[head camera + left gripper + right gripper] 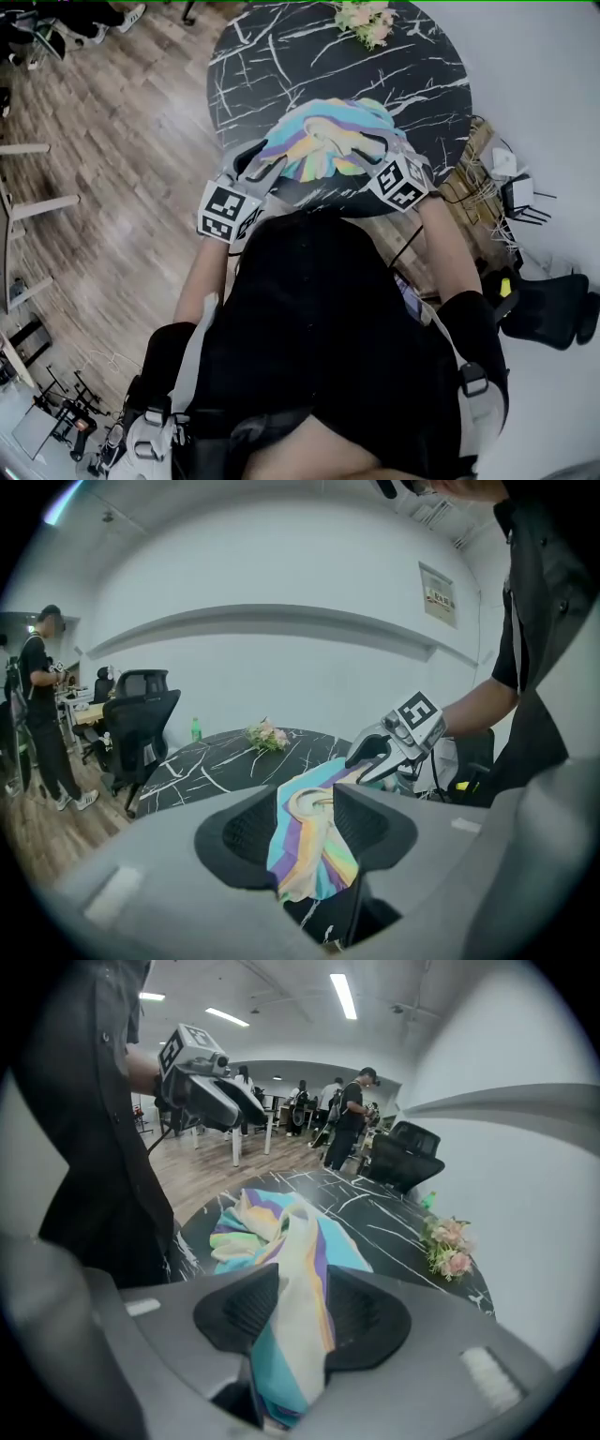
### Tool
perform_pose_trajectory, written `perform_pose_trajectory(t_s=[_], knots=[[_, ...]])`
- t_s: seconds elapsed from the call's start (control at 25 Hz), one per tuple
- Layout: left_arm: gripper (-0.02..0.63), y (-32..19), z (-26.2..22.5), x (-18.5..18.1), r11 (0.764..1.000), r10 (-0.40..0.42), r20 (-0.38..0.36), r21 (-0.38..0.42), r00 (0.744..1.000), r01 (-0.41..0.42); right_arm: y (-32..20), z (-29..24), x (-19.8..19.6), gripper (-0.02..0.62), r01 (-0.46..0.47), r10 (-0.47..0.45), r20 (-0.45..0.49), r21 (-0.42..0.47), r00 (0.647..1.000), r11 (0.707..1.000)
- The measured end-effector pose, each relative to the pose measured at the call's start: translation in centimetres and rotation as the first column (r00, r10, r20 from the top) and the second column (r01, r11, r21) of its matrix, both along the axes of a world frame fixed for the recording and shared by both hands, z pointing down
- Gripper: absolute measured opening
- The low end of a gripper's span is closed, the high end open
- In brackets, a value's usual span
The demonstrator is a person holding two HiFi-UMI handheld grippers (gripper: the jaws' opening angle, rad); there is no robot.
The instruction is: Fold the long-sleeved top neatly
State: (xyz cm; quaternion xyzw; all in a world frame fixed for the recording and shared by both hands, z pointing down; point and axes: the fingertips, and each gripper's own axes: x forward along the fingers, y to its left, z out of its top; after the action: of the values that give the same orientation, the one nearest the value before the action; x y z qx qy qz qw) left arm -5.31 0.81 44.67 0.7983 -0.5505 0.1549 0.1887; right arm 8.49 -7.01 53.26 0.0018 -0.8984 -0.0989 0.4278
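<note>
The long-sleeved top (323, 141), striped in pastel turquoise, yellow, purple and cream, lies bunched in a loose heap on the near edge of the round black marble table (281, 56), just in front of the person working. Both its near corners are lifted off the heap.

The left gripper (270, 157) has a fold of the cloth pinched between its black ribbed pads (246, 832). The jaws stand partly closed, as far as the bunched fabric lets them, and the cloth hangs down below them in a short tail. On the right side of the heap, the right gripper (362, 153) does the same: a cream and turquoise strip of the top runs up from the table and passes tight between its pads (361, 1314), with the jaws held about halfway by the thickness of it. The two tools sit close together over the near rim, each tilted down toward the table, their marker cubes facing up.

A small bunch of pink and white flowers (367, 21) rests on the far side of the table, well apart from the top. A green bottle (196, 729) stands beyond it. Black office chairs (141, 724) sit to the left on the wooden floor (112, 122), and several people (352, 1129) stand at desks farther off.
</note>
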Motion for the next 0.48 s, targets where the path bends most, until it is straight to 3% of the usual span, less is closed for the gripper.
perform_pose_trajectory(t_s=[0.32,0.48], knots=[[0.193,0.9,2.8,-0.1,0.997,-0.006,0.012,-0.079,1.000,0.007,-0.3,3.0,0.5,0.153,0.044,-0.050,-0.123,-0.050,0.991,0.998],[0.193,0.4,3.9,0.4,0.994,0.028,0.015,-0.108,0.999,-0.027,-0.5,2.4,0.4,0.063,0.007,-0.010,-0.078,-0.041,0.997,0.999]])
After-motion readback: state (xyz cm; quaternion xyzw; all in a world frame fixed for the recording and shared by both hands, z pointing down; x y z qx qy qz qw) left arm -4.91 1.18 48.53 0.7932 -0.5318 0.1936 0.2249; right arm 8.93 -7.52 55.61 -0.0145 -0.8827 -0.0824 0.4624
